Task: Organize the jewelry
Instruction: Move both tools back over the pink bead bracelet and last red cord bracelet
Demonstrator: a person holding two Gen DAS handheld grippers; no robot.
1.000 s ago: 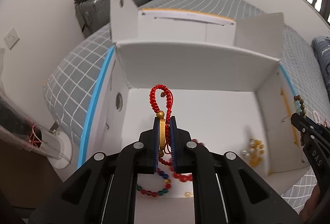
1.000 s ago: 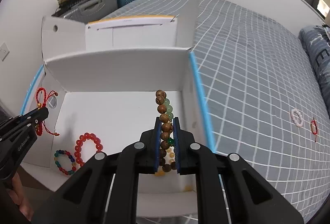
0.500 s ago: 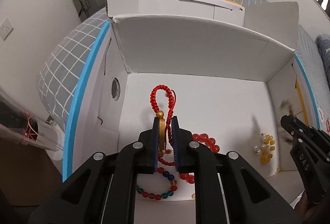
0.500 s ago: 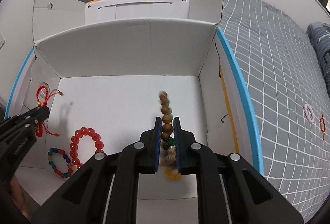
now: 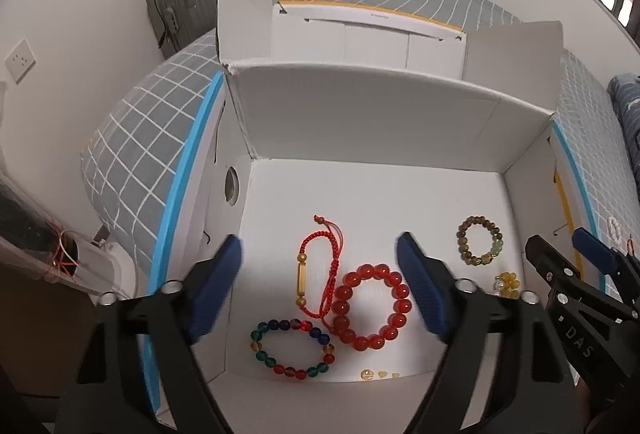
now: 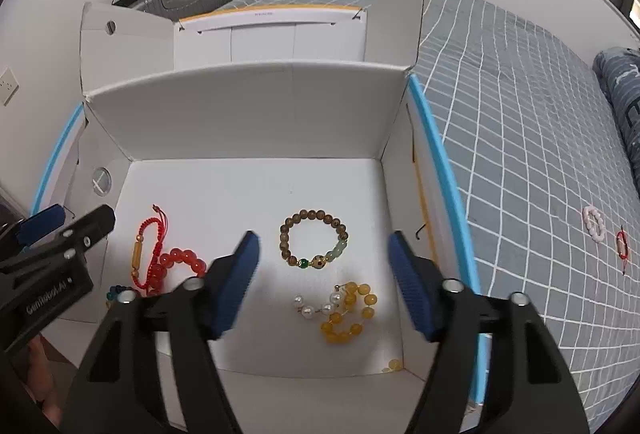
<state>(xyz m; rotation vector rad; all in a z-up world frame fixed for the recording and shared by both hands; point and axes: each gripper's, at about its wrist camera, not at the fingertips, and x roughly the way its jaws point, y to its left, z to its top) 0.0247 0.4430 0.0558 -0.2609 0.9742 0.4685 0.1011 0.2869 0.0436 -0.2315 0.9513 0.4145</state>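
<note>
Left wrist: both tools (image 5: 320, 282) (image 6: 322, 282) gape over glossy round beads (image 5: 370, 306), perhaps glass, in smooth white box (image 5: 360, 122).

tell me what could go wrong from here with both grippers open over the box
1. The red cord bracelet overlaps the red bead bracelet; they may tangle if one is lifted.
2. Two pieces, the white bracelet and a small red one, lie out on the bed; they could be missed.
3. Loose yellow beads could scatter.

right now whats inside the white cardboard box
White cardboard box holds a red cord bracelet, red bead bracelet, multicoloured bead bracelet, brown wooden bead bracelet, yellow-and-pearl bead bracelet and loose yellow beads. The near corners are covered by the grippers.
</note>
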